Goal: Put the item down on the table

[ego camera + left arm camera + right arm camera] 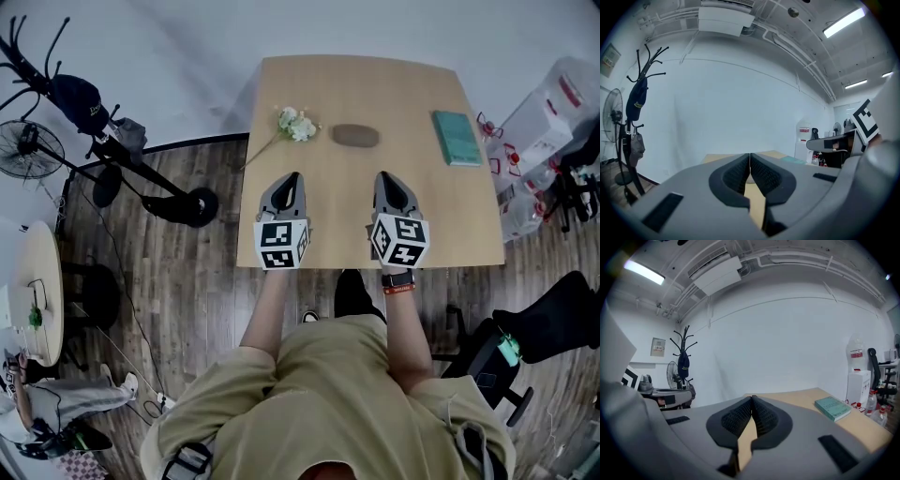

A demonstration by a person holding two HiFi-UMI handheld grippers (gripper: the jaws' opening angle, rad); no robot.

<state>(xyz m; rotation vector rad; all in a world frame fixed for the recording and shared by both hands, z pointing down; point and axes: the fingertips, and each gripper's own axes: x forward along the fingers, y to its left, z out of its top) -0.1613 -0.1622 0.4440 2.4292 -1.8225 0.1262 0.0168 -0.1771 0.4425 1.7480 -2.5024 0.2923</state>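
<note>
Office w/ wood-plank floor; light wooden table [469, 216] seen from above. Far half of table, L to R: white flower sprig [298, 125], brown oval object [355, 136], teal book [457, 137]; cover print too small to read. Left gripper [292, 176] & right gripper [384, 174] hover side by side over near half, well short of all three. Both pairs of jaws closed tip to tip, nothing between them; cubes carry b/w square markers only
</note>
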